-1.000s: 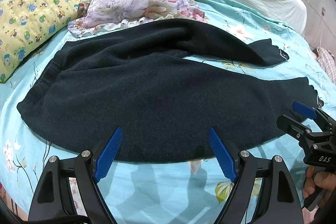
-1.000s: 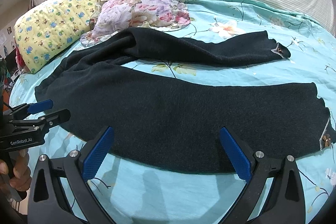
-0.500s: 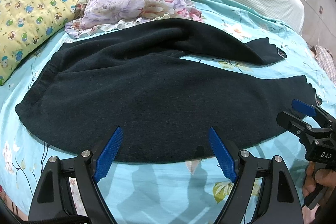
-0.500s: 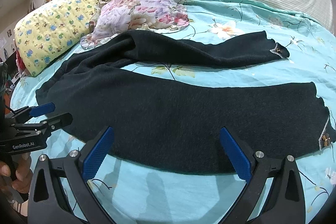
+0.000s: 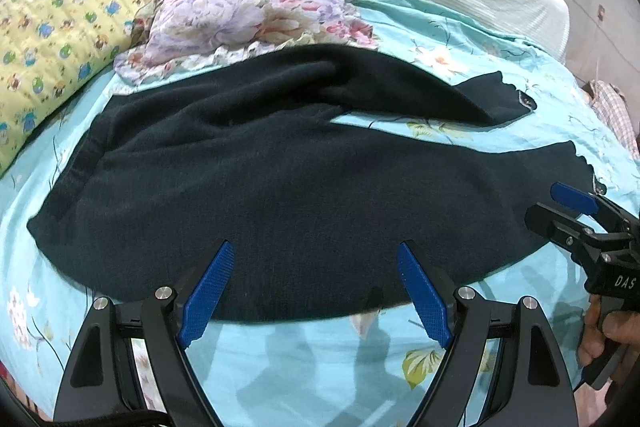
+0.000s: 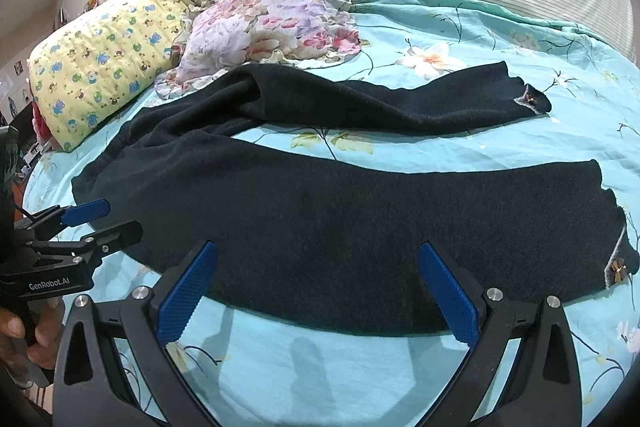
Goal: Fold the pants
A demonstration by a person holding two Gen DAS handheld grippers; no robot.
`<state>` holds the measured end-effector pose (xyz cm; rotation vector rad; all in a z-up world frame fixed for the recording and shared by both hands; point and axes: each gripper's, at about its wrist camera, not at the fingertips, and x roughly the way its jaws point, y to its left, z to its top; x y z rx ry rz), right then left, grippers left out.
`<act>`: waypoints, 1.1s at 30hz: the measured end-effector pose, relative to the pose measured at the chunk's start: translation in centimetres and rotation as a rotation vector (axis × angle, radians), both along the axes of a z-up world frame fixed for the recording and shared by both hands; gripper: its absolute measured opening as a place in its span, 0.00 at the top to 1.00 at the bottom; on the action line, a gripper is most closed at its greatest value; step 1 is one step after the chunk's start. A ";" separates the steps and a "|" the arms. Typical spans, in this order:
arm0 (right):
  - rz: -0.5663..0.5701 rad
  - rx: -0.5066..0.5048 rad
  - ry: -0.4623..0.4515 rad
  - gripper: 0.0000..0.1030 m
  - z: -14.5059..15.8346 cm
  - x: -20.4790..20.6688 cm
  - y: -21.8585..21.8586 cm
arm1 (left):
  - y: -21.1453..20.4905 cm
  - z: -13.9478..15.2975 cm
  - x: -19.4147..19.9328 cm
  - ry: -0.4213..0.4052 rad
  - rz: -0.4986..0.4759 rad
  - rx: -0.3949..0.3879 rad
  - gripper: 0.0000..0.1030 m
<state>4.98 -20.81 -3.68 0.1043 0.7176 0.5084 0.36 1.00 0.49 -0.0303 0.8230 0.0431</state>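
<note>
Change since earlier frame: both views sit slightly nearer the pants; garment layout unchanged.
Left wrist view, tool pose: left gripper (image 5: 316,287) is level over the near edge of the bed, its blue pads (image 5: 206,295) spread wide and holding nothing.
Left wrist view, garment: black pants (image 5: 280,187) lie flat on the turquoise floral bedsheet (image 5: 300,359); the near hem edge lies between and just beyond the pads. Waistband at left, two legs running right.
Left wrist view, other tool: right gripper (image 5: 560,209) enters at the right edge, by the near leg's cuff, with a hand (image 5: 604,331) on its grip.
Right wrist view, tool pose: right gripper (image 6: 320,291) is level, jaws spread, empty, over the near leg's lower edge.
Right wrist view, other tool: left gripper (image 6: 100,219) at left, beside the waistband end, jaws parted.
Right wrist view only: both cuffs with small trim; far leg bunched near the floral pillow (image 6: 272,23); yellow patterned pillow (image 6: 100,63) at left.
</note>
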 end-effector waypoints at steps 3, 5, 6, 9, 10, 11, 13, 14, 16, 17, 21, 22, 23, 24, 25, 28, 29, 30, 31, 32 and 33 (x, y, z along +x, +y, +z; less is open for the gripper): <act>-0.010 0.019 0.002 0.02 0.5 0.3 -0.3 | -0.1 0.7 0.8 -0.014 -0.027 0.010 0.18; -0.018 0.026 0.002 0.02 0.8 0.6 -0.7 | -0.2 1.2 1.5 -0.024 -0.045 0.022 0.18; -0.026 0.026 0.001 0.02 1.1 0.9 -0.9 | -0.4 1.5 1.9 -0.029 -0.056 0.031 0.18; -0.047 0.028 0.002 0.02 1.6 1.9 -1.8 | -0.9 2.3 3.1 -0.043 -0.092 0.058 0.18; -0.059 0.030 0.003 0.02 1.8 2.4 -2.2 | -1.1 2.5 3.6 -0.046 -0.107 0.059 0.18; -0.071 0.031 0.006 0.02 2.0 2.8 -2.6 | -1.2 2.7 4.2 -0.047 -0.121 0.059 0.18; -0.094 0.040 0.015 0.02 2.2 3.6 -3.5 | -1.4 3.1 5.1 -0.053 -0.145 0.066 0.18; -0.113 0.049 0.027 0.02 2.3 4.3 -4.1 | -1.5 3.3 5.7 -0.055 -0.160 0.072 0.18; -0.141 0.068 0.047 0.02 2.4 5.4 -5.0 | -2.1 3.8 6.8 -0.059 -0.196 0.091 0.18; -0.152 0.086 0.055 0.02 2.5 6.0 -5.5 | -2.4 4.0 7.3 -0.059 -0.215 0.100 0.18; -0.204 0.158 0.095 0.02 2.6 8.2 -7.7 | -3.6 4.6 9.7 -0.057 -0.294 0.114 0.18; -0.212 0.172 0.100 0.02 2.6 8.7 -8.1 | -4.0 4.8 10.4 -0.055 -0.314 0.122 0.18; -0.218 0.182 0.106 0.02 2.6 9.1 -8.4 | -4.4 4.8 10.9 -0.055 -0.332 0.130 0.18; -0.230 0.189 0.118 0.02 2.5 9.8 -8.8 | -4.8 4.9 11.5 -0.055 -0.354 0.144 0.18; -0.236 0.193 0.124 0.02 2.4 10.2 -9.0 | -5.3 4.9 11.9 -0.057 -0.374 0.161 0.18; -0.255 0.205 0.165 0.02 1.9 11.8 -9.8 | -6.9 5.0 13.6 -0.047 -0.465 0.189 0.18; -0.265 0.215 0.183 0.02 1.6 12.5 -10.2 | -7.4 5.0 13.9 -0.048 -0.493 0.196 0.18; -0.275 0.220 0.195 0.02 1.4 13.0 -10.5 | -8.0 5.0 14.3 -0.052 -0.529 0.213 0.18; -0.288 0.228 0.212 0.02 1.2 13.6 -11.0 | -8.5 4.8 14.7 -0.053 -0.554 0.232 0.18; -0.295 0.234 0.224 0.03 1.0 14.1 -11.3 | -9.1 4.6 15.2 -0.050 -0.579 0.256 0.18; -0.303 0.252 0.242 0.05 0.6 14.8 -11.7 | -9.7 4.4 15.7 -0.040 -0.604 0.275 0.18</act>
